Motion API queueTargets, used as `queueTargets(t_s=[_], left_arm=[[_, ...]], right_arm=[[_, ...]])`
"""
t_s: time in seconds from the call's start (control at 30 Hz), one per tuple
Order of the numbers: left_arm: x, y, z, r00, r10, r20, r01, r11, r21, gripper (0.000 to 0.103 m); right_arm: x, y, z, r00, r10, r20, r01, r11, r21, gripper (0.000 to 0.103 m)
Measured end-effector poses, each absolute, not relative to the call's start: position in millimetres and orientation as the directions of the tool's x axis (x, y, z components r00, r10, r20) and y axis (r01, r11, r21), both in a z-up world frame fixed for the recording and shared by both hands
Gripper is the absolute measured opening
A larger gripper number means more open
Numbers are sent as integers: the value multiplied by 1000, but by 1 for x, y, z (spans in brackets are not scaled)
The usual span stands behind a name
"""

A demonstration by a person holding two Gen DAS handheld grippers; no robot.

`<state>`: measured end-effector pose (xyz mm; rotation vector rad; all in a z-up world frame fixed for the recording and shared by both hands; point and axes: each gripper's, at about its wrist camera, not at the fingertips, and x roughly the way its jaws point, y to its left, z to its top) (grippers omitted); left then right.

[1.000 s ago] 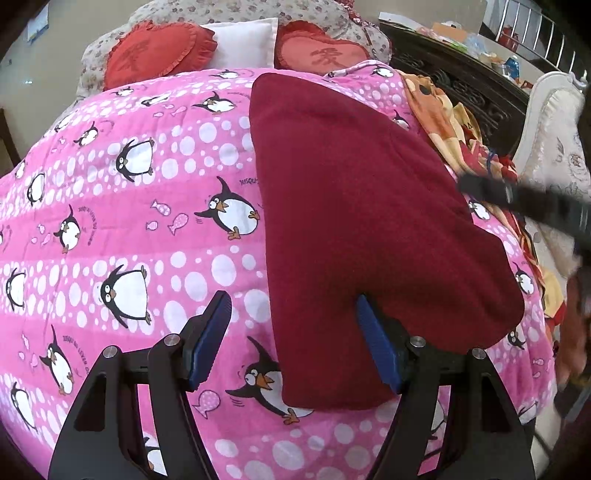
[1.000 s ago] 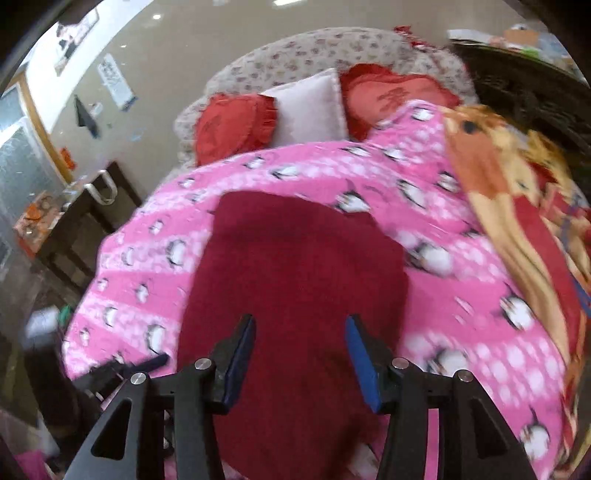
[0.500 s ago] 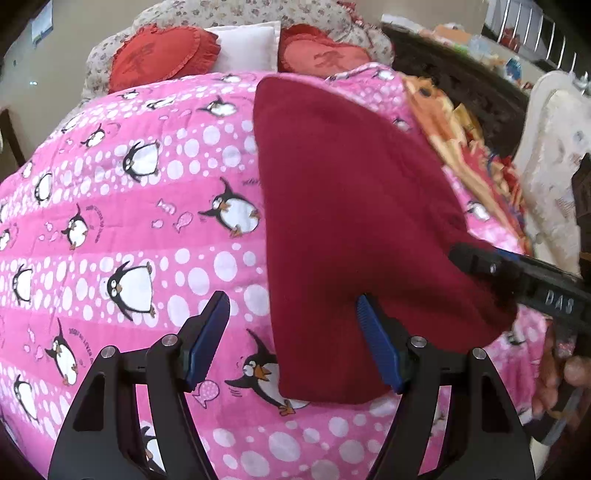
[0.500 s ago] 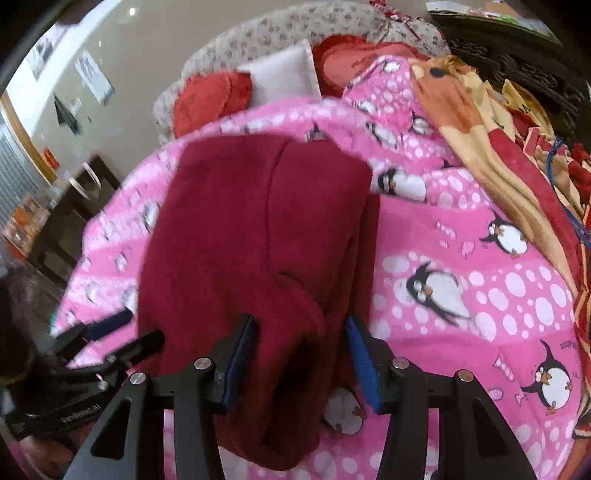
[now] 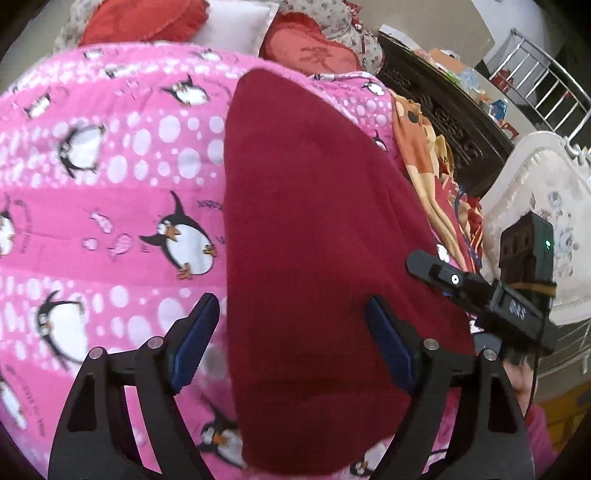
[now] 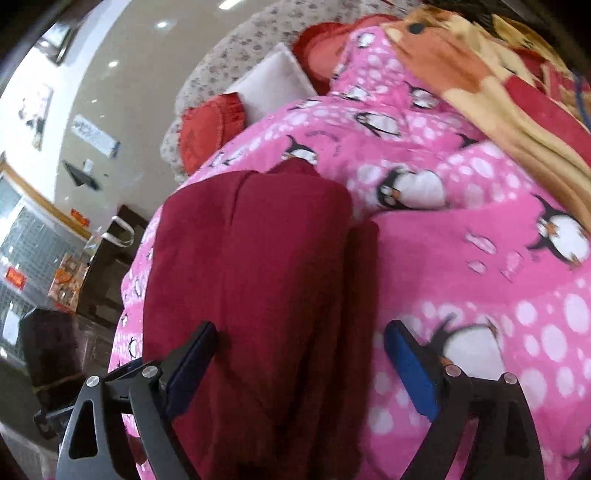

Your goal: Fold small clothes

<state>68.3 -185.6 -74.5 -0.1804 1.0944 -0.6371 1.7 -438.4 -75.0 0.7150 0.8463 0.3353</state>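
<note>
A dark red fleece garment lies folded lengthwise on a pink penguin quilt. My left gripper hovers over the garment's near end. Its jaws are opening. The garment's left edge runs between the blue pads, which do not press on it. My right gripper reaches in at the garment's right edge, a hand behind it. In the right wrist view the garment shows a long fold ridge, and the right gripper straddles it. Its jaws are opening wide and clear of the cloth.
Red heart cushions and a white pillow sit at the bed's head. An orange cartoon blanket lies along the quilt's right side. Beyond it stand dark carved furniture and a white padded chair.
The right gripper came down to the garment's right edge and its jaws spread wide off the bunched cloth. The left gripper moved right, nearer over the garment, and widened.
</note>
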Motion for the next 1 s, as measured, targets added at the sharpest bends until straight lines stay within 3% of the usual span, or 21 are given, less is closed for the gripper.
queueTargets(t_s=[0.07,0.17,0.3,0.33,0.47,0.63,0.73,0.77,0.83,1.0], left_arm=[[76,-190,-84,270,-574,-773,378,802,-463,82],[81,-192,-90,258,-598,-759,361,788,-499,83],[72,-188,-75,267,-603,-752,407,778,-479,63],[69,-185,-70,266,-608,-748,412,773,-482,58],[52,-158,-39,269,-612,-744,412,771,-485,58],[22,-105,-20,318,-519,-793,372,838,-400,58],[9,-74,-38,342,-446,-827,312,884,-348,58],[6,-68,-50,338,-414,-845,284,901,-328,58],[2,-63,-72,342,-343,-875,249,931,-267,62],[-16,-56,-64,451,-285,-846,210,955,-210,66]], right_arm=[[7,-430,-76,622,547,-560,-28,730,683,93],[11,-417,-77,605,559,-567,-59,742,668,66],[3,-413,-58,616,545,-569,-64,754,653,46],[-2,-412,-49,621,552,-556,-73,747,661,45],[-18,-403,-16,622,609,-493,-131,702,700,44],[-33,-353,1,563,677,-474,-206,671,712,44],[-30,-315,-11,523,676,-519,-220,695,684,46],[-28,-303,-21,498,660,-563,-199,719,666,52],[-26,-285,-33,465,583,-666,-169,797,580,53],[-49,-281,0,535,499,-682,-206,859,468,54]])
